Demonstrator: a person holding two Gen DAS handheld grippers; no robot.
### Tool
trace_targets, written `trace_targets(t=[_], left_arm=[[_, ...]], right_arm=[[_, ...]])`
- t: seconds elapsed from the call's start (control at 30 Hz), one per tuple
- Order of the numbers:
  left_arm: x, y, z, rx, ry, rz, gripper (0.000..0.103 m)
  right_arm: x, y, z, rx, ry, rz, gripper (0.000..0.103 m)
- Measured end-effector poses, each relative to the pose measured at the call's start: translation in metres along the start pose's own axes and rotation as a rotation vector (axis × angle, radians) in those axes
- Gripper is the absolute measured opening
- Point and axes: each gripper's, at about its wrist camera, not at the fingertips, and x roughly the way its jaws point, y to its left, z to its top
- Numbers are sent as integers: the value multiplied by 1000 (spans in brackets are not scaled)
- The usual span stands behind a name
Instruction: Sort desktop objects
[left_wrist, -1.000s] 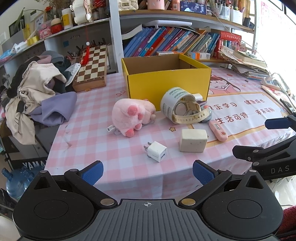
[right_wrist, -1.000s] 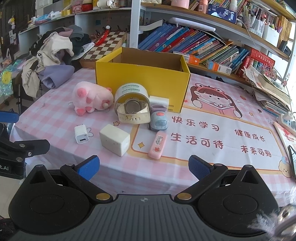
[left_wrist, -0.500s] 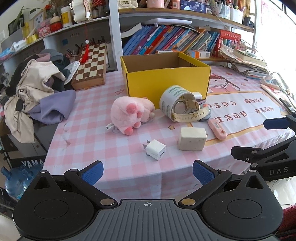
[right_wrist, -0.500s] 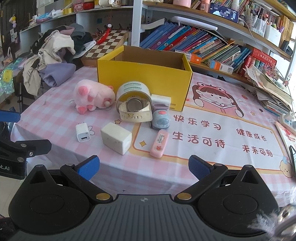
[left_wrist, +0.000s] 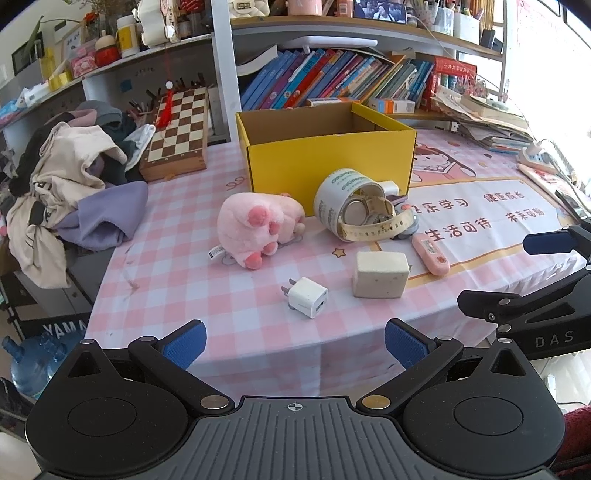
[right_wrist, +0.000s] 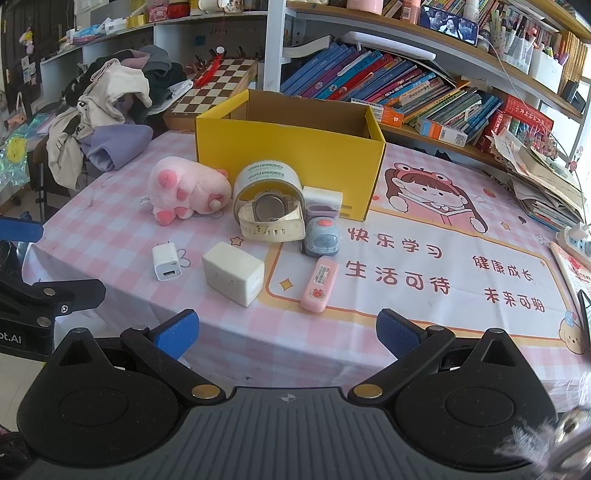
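An open yellow box (left_wrist: 327, 155) (right_wrist: 288, 147) stands mid-table. In front of it lie a pink plush (left_wrist: 255, 225) (right_wrist: 186, 188), a tipped white tin (left_wrist: 341, 195) (right_wrist: 267, 181) with a cream watch (right_wrist: 271, 221) at its mouth, a small toy car (right_wrist: 320, 236), a pink flat case (left_wrist: 430, 253) (right_wrist: 319, 284), a white charger plug (left_wrist: 308, 297) (right_wrist: 167, 261) and a cream block (left_wrist: 380, 274) (right_wrist: 233, 273). My left gripper (left_wrist: 294, 341) and my right gripper (right_wrist: 286, 332) both hover open at the table's near edge, holding nothing.
A heap of clothes (left_wrist: 70, 184) lies at the table's left. A chessboard (left_wrist: 179, 129) leans behind it. Book-filled shelves (right_wrist: 388, 85) back the table, and stacked papers (right_wrist: 543, 181) sit at the right. A blue water jug (left_wrist: 29, 360) stands on the floor.
Both grippers have edged slightly closer to the table; the objects look a little nearer. Nothing on the table has moved, and both grippers stay open.
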Motion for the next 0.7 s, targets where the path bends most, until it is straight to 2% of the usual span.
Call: trace_targets(t=[0.7], left_arm=[[-1, 4, -1, -12, -8, -15, 103]], right_arm=[[1, 2, -2, -7, -5, 11, 103]])
